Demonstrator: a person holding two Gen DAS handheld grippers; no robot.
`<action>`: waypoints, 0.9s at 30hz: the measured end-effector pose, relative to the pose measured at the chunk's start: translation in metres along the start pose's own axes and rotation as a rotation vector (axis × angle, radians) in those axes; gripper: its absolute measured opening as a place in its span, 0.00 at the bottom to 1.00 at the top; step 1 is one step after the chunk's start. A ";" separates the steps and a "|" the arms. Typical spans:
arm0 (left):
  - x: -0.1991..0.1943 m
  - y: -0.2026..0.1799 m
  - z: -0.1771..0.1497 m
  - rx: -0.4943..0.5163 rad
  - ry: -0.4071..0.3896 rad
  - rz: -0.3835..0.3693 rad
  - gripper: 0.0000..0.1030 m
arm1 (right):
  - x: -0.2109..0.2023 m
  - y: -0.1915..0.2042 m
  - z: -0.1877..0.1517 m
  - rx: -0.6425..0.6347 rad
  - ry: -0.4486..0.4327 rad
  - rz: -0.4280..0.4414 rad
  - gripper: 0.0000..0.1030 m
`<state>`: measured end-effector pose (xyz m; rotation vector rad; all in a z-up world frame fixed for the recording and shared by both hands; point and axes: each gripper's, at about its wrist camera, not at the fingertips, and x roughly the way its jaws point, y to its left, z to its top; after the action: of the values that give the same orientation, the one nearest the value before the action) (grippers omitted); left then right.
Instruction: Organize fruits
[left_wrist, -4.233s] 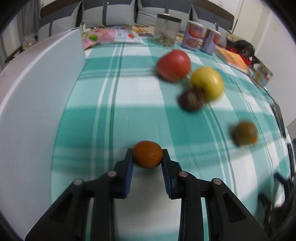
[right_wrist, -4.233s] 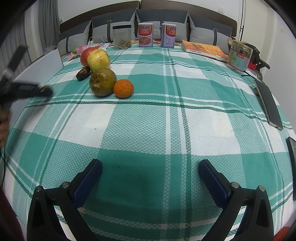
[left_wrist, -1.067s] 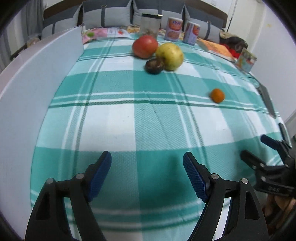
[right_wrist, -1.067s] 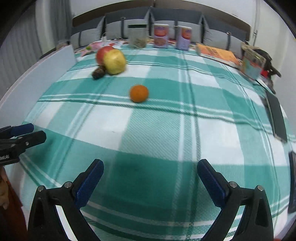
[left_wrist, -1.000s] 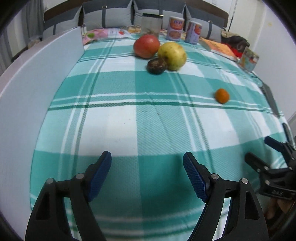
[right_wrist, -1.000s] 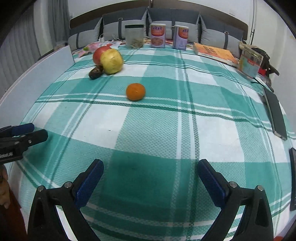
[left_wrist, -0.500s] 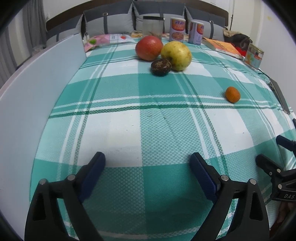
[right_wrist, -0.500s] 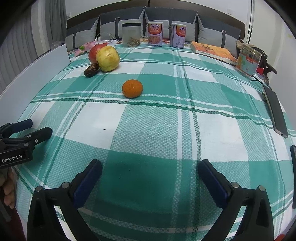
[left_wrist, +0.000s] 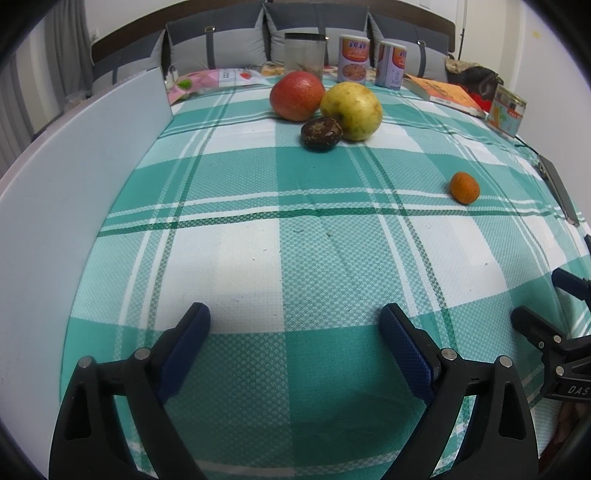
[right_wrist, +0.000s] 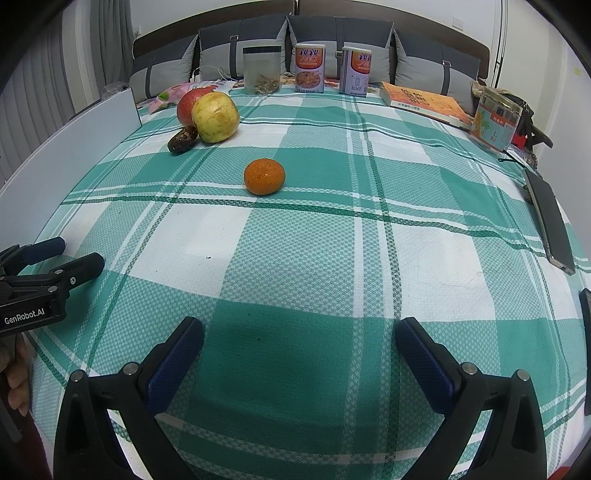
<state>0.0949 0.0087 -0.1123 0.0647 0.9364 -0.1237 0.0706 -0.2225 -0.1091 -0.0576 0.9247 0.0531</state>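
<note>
Lying on the green-and-white checked cloth (right_wrist: 332, 258) of a bed, four fruits are counted: one red fruit (left_wrist: 296, 95), one yellow fruit (left_wrist: 351, 105), one dark fruit (left_wrist: 321, 133) and one orange (right_wrist: 264, 176). The first three are gathered in a touching cluster. Taking that cluster as the landmark, the orange is seen well apart from it, nearer the cameras and to its right, alone on the cloth. Behind the cluster, one clear jar (right_wrist: 262, 75) and two printed tins (right_wrist: 309, 68) are stood in a row before grey cushions; further right of these, one book (right_wrist: 424, 100) and one labelled canister (right_wrist: 495, 120) are found. One white board (left_wrist: 74, 184) is set along the bed's edge, left of the cluster.

Two grippers are held low over the near part of the cloth, both tilted downward and aimed towards the cluster. The left gripper (left_wrist: 295, 332) has its jaws spread wide with nothing between them; the right gripper (right_wrist: 299, 339) is likewise wide apart and empty. Each is glimpsed at the edge of the other's view, and fingers (right_wrist: 16, 384) are seen beneath the left one.

Against the earliest frames, the orange then clamped by the left gripper is now released onto the cloth, and a brownish-green fruit once beside it is gone from view. The left jaws have just been opening wider, with nothing between them.
</note>
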 end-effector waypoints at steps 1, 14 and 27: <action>0.000 0.000 0.000 0.000 0.000 0.000 0.92 | 0.000 0.000 0.000 0.000 0.000 0.000 1.00; 0.001 0.005 0.007 0.020 0.043 -0.065 0.93 | 0.000 0.000 0.000 0.000 0.000 0.001 1.00; 0.079 -0.012 0.139 0.105 0.054 -0.185 0.91 | 0.000 0.000 0.000 0.001 0.000 0.002 1.00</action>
<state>0.2513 -0.0242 -0.0939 0.0784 0.9882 -0.3441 0.0707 -0.2224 -0.1094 -0.0557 0.9248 0.0548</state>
